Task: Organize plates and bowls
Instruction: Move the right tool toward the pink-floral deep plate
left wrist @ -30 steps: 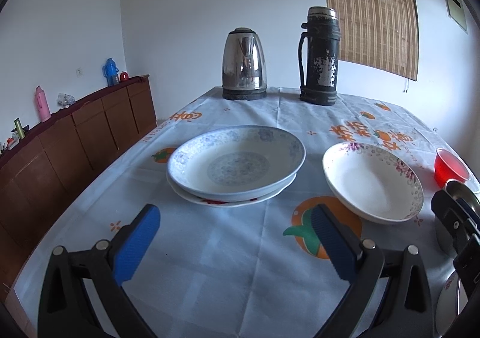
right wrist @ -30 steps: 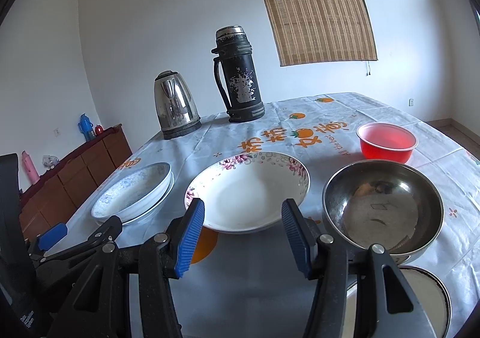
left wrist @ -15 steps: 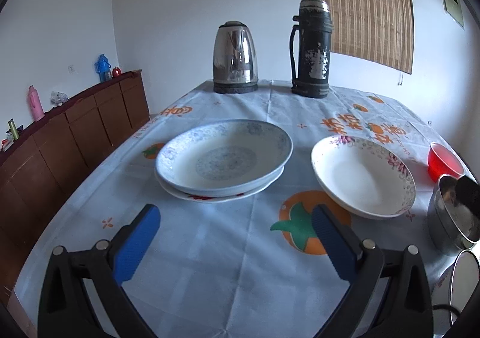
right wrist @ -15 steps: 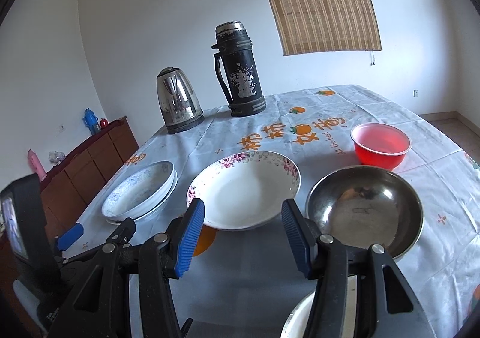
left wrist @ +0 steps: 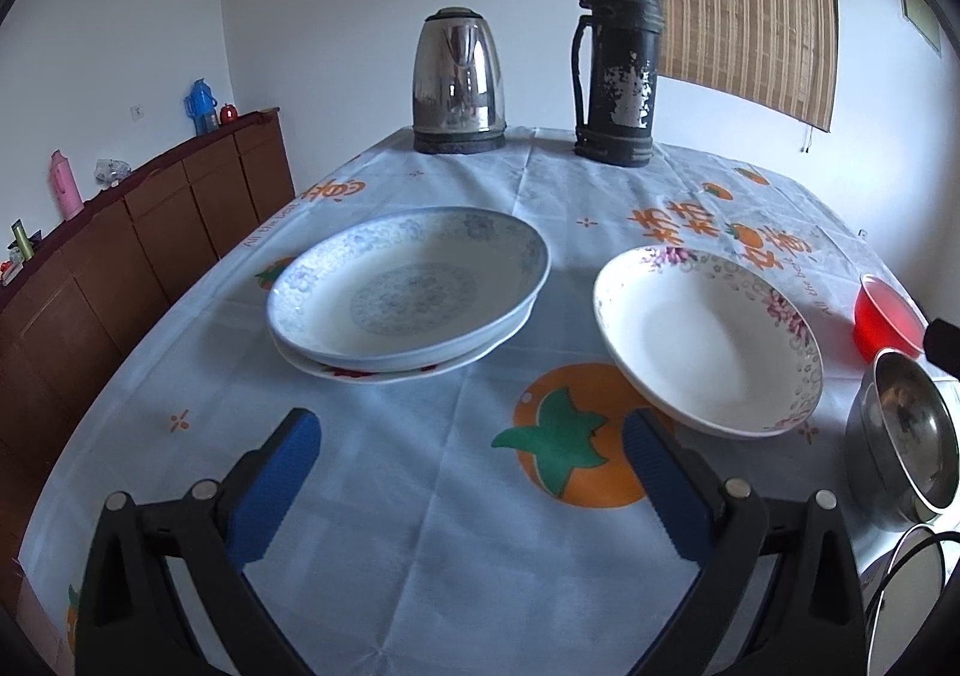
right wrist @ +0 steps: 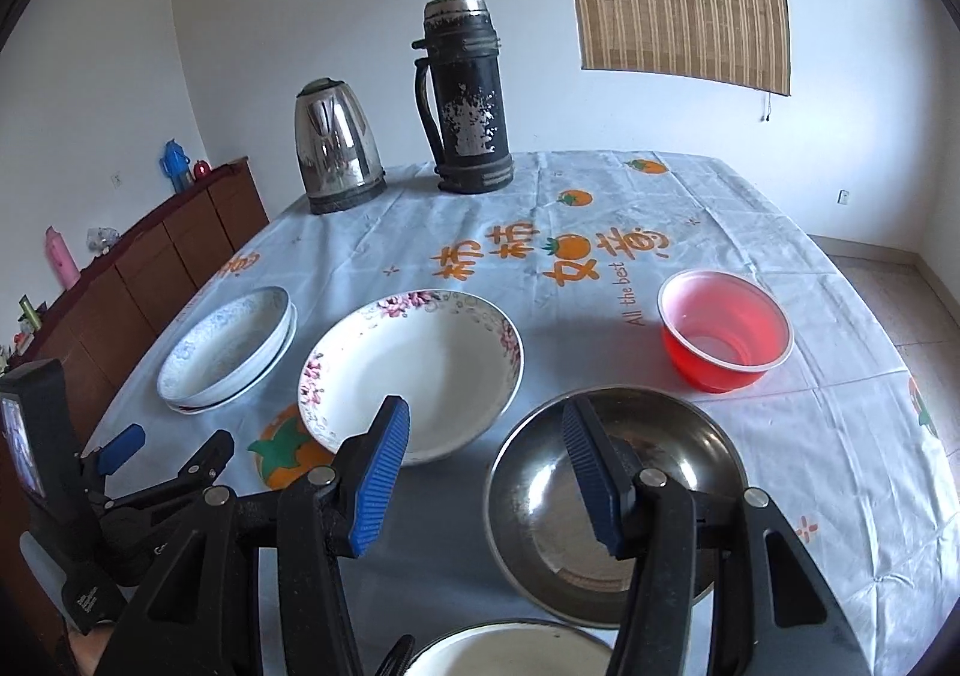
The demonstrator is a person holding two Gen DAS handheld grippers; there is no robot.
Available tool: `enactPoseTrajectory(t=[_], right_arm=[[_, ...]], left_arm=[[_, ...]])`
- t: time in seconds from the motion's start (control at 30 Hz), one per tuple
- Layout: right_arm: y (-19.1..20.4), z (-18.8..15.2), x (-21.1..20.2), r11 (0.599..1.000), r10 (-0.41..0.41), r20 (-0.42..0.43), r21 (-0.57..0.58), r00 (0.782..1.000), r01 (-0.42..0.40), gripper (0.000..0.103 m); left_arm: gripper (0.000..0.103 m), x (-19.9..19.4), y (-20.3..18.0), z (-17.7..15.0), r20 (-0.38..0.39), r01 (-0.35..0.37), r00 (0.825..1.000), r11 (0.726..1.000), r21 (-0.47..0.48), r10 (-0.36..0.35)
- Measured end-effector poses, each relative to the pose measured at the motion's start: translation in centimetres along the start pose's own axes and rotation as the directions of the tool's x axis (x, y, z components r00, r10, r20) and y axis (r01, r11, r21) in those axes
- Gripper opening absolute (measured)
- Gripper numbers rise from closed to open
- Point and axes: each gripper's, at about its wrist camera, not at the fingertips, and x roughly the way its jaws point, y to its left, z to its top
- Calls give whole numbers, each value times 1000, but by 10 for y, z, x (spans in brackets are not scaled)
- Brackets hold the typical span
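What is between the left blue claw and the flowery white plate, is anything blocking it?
Nothing visible blocks it. The left gripper is open and empty, and only bare tablecloth lies between it and the flowery plate. The blue plate stack sits off to the side, apart from the flowery plate.

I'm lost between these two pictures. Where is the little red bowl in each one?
Left wrist view: the red bowl sits at the far right edge, just beyond the steel bowl.
Right wrist view: the red bowl is right of centre, beyond the steel bowl and right of the flowered white plate.
Shared landmark: the tall black flask at the table's far end, beside the kettle.
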Motion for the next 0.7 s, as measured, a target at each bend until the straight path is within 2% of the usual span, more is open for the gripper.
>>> enactPoseTrajectory(t=[0.1,0.23,0.47,0.7], right_arm=[[-4,5,8,1000,21,-30,6,999,-21,56],[-11,15,18,1000,27,-62,5,998,-27,56],[-17,29,37,998,62,-127,9,990,-61,56],[-21,36,56,997,78,-175,3,981,-79,56]], left_arm=[[102,0,-5,4,-16,16,1000,1000,-9,-17],[102,0,-14,8,-21,-1,1000,1000,-18,1],[102,9,-28,13,-82,20,996,998,-52,-24],[101,17,-40,17,-110,19,994,999,-48,-25]])
